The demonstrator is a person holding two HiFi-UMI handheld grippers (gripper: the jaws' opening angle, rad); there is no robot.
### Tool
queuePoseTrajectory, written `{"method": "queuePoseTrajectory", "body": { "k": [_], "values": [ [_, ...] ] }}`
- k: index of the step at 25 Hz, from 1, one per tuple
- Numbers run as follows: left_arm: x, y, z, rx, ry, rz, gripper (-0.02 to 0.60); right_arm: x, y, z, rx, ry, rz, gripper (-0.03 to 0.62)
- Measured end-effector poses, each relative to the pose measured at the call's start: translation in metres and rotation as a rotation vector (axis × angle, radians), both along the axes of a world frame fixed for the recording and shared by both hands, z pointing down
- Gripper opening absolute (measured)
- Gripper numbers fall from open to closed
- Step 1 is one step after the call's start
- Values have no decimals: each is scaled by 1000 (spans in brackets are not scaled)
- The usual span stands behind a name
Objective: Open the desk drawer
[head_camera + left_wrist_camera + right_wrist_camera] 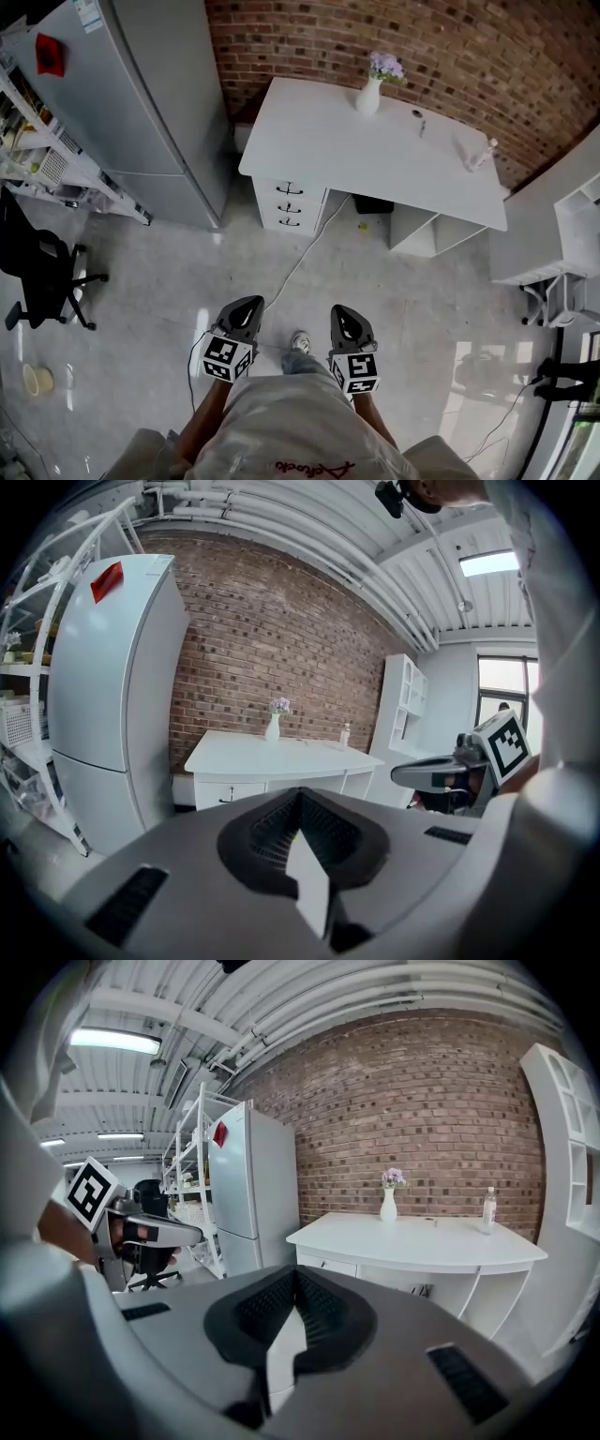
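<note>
Closest to the camera, the left gripper (pixel 246 311) and the right gripper (pixel 345 317) are held side by side at waist height, each carrying its marker cube. Both point forward and slightly down. In each gripper's own view the dark ribbed jaws meet at their tips with nothing between them, so both tongs are closed and empty.

Below them lies the glossy pale grey floor (pixel 187 281), where a thin white cable (pixel 302 255) runs towards the desk. A black office chair (pixel 42 272) stands off to the left.

Well ahead, and apart from both grippers, is the white desk (pixel 375 141). Its stack of three white drawers with small dark handles (pixel 289 204) sits under the left end, and all three look pushed in. A white vase of purple flowers (pixel 368 97) and a small clear bottle (pixel 480 155) stand on top, and possibly a pen lies between them. A tall grey refrigerator (pixel 141 94) stands left of the desk, against the red brick wall (pixel 422 37).
</note>
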State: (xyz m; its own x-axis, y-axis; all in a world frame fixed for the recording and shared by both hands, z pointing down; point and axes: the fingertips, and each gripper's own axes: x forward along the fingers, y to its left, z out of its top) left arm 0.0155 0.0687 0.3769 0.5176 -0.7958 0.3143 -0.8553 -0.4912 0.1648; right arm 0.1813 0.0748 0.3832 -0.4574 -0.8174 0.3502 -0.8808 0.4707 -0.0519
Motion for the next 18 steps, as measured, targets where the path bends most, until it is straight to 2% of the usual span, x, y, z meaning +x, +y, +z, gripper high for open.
{"method": "queuePoseTrajectory", "body": {
  "k": [4, 11, 18],
  "values": [
    [10, -25, 3, -17, -9, -25, 12, 13, -24, 2, -14, -13, -19, 17],
    [15, -41, 15, -60, -36, -68, 12, 24, -55, 12, -40, -23, -61, 17],
    [5, -56, 19, -74, -32, -118, 12, 16, -76, 15, -64, -24, -107, 17]
  ]
}}
